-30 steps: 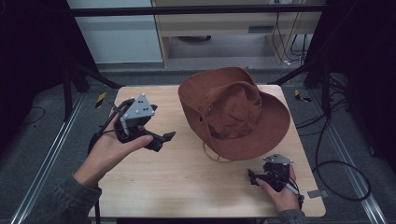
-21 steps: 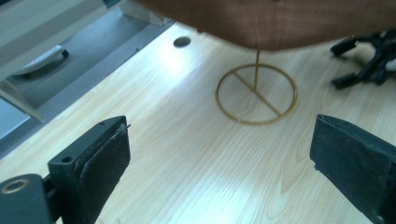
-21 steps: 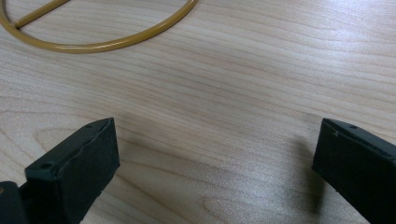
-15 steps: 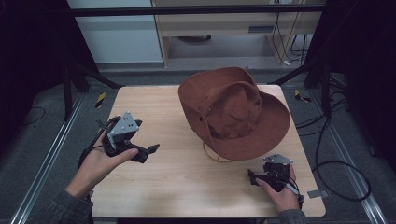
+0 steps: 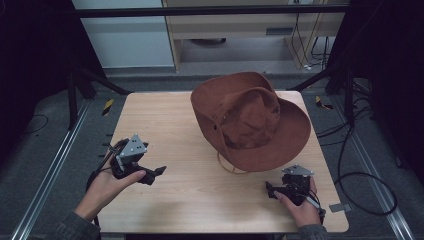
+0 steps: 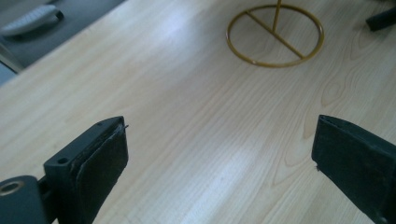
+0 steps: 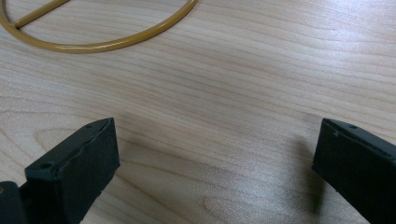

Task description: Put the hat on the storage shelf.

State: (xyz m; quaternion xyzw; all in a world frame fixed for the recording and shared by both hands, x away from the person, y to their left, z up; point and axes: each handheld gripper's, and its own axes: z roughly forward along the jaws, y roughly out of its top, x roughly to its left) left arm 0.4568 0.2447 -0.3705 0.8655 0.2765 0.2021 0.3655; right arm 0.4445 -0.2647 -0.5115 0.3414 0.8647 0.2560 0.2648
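A brown wide-brimmed hat (image 5: 250, 120) sits tilted on a gold wire stand whose ring base (image 5: 231, 168) peeks out under the brim's near edge. My left gripper (image 5: 156, 175) is held low over the near-left of the wooden table (image 5: 165, 115), open and holding nothing. In the left gripper view its jaws (image 6: 219, 154) stand wide apart over bare wood, with the ring base (image 6: 273, 65) farther off. My right gripper (image 5: 270, 191) rests at the near right, open too. The right gripper view has its jaws (image 7: 217, 154) spread, with the ring's arc (image 7: 93, 46) just ahead.
The hat covers the table's back right. Black frame legs (image 5: 80, 85) stand off the far corners, and cables (image 5: 350, 150) lie on the floor to the right. A cabinet (image 5: 240, 30) stands behind the table. A white object (image 6: 32, 16) lies on the floor beyond the table edge.
My left gripper has pulled back from the table's middle left toward the near-left edge and dropped lower. The right gripper and the hat have not moved.
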